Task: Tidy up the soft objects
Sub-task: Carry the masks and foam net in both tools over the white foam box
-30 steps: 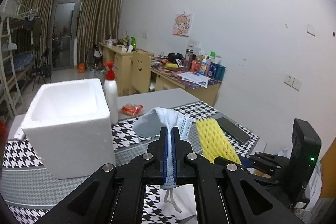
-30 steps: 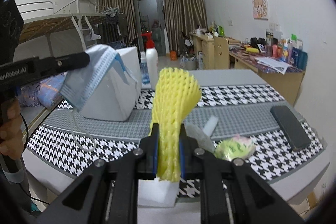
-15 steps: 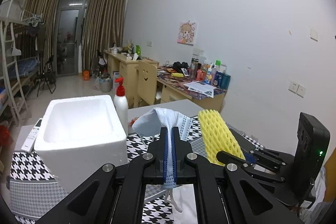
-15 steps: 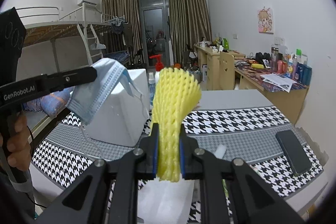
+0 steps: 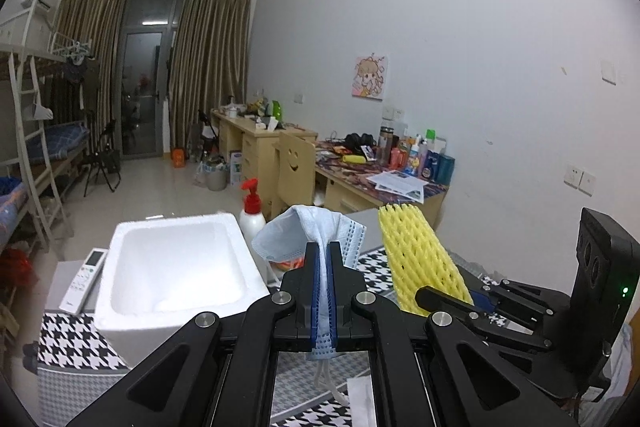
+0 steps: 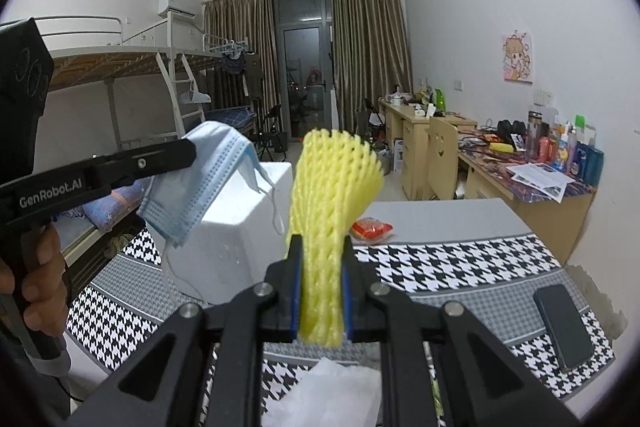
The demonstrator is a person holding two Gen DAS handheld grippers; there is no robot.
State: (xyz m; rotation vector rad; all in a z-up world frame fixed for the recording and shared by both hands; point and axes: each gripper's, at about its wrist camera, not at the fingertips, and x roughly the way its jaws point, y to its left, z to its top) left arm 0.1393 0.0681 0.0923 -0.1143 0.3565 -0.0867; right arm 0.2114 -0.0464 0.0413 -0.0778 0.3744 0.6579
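A: So, both grippers are carrying something above the table — where is each piece lying relative to the foam box (image 5: 176,267)?

B: Left gripper (image 5: 323,291) is pinching the blue face mask (image 5: 310,233) between closed jaws, hovering just right of the foam box's open top. Right gripper (image 6: 320,291) is clamping the yellow foam net (image 6: 334,195), further right of the foam box and nearer the phone (image 6: 562,325).

A: Judging by that, the drop into the foam box is coming?

B: Probably. I'd be bringing the mask over the middle of the cavity first, not the rim — its ear loops are dangling below the jaws and could be snagging on the wall.

A: And the net?

B: It's springy, so I'd be lowering it well inside before letting go, or it may be bouncing out toward the spray bottle (image 5: 251,213) just behind the foam box.
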